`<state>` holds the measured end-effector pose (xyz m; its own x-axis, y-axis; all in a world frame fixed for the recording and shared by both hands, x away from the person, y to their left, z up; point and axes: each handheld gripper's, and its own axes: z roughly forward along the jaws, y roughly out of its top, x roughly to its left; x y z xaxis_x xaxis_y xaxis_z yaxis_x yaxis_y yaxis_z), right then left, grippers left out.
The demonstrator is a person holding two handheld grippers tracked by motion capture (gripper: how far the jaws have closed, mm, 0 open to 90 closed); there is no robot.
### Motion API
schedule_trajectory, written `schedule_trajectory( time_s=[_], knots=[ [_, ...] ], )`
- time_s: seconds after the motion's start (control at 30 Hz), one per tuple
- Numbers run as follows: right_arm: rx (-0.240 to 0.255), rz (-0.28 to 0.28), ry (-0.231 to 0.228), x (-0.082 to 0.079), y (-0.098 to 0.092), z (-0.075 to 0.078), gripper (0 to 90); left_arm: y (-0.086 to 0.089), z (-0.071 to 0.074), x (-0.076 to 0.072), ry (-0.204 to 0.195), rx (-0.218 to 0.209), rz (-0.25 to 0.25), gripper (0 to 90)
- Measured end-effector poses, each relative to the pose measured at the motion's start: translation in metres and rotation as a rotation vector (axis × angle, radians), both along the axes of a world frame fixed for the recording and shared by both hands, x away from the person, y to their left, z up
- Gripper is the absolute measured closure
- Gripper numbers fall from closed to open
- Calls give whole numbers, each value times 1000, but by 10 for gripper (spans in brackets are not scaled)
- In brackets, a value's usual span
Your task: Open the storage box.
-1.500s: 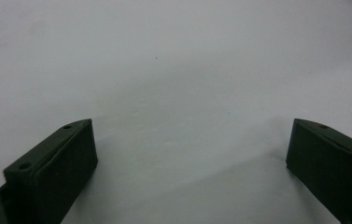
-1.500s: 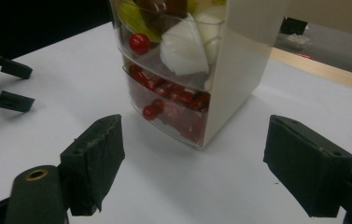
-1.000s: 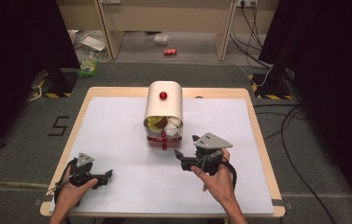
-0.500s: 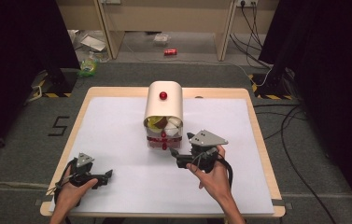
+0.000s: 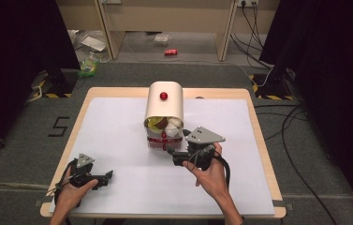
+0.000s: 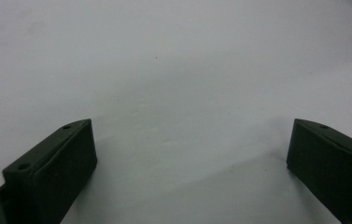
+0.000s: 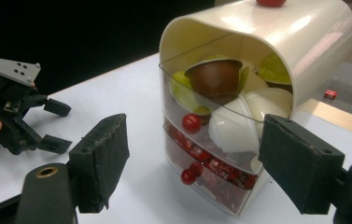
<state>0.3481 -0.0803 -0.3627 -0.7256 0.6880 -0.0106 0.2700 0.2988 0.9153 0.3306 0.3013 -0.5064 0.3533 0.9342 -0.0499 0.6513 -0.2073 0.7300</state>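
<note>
A cream drawer unit (image 5: 164, 110) with a red knob on top stands mid-table. Its clear drawers face me. The upper drawer (image 7: 220, 100) holds brown, yellow-green and white capsules. The lower drawer (image 7: 211, 168) holds red packets. Each has a red knob (image 7: 191, 122). My right gripper (image 5: 178, 157) hovers just off the unit's front right, open. Its jaws have just been closing, with nothing pressed between the pads (image 7: 106, 154). My left gripper (image 5: 106, 177) rests low at the front left, open over bare white table (image 6: 173, 70).
The white mat (image 5: 118, 126) covers a wooden table top (image 5: 253, 117). Black cables (image 5: 286, 126) run over the floor to the right. A red can (image 5: 170, 52) and litter lie on the floor beyond the table. From the right gripper view, the left gripper (image 7: 56, 126) sits off to the left.
The right gripper has edged a little left, closer to the front of the drawer unit. The left gripper has stayed where it was.
</note>
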Motion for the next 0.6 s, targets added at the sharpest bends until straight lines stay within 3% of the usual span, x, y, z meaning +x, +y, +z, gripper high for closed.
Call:
schedule_trajectory(
  time_s=[0.6],
  knots=[
    [10,23,-34,10,13,0,269,0,0,0,1,-1,-1,9]
  ],
)
